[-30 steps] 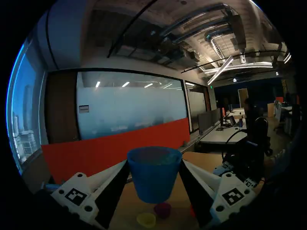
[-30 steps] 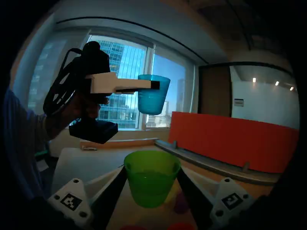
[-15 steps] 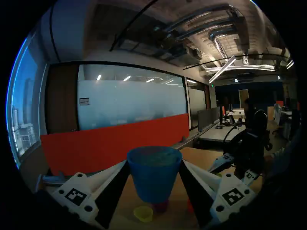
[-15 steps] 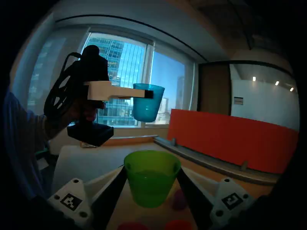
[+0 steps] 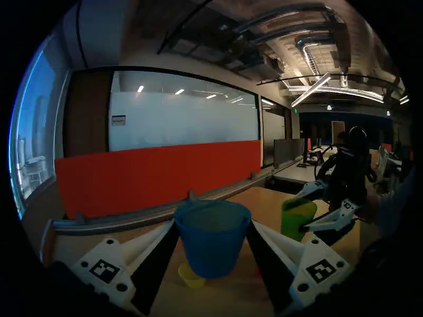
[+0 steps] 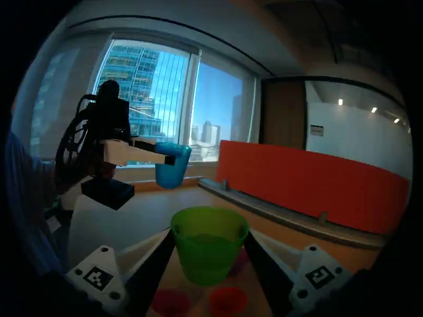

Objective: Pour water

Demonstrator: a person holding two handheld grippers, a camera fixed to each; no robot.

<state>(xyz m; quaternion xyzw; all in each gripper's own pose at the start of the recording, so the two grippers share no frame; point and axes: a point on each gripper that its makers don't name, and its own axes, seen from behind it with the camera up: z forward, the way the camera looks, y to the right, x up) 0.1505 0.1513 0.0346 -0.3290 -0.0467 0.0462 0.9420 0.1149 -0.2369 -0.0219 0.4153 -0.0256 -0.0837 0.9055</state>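
The left tongs (image 5: 212,228) are gripping the blue cup (image 5: 212,248) from both sides, holding it upright above the wooden bench (image 5: 232,296), where a small yellow cup (image 5: 189,276) is sitting. The right tongs (image 6: 209,238) are clasping the green cup (image 6: 208,256), which is carrying some liquid. The two cups are staying apart, not touching.

I see an orange partition (image 5: 158,177) under frosted glass (image 5: 180,119), bright windows (image 6: 153,90) facing towers, and strip lights (image 5: 311,91) overhead.
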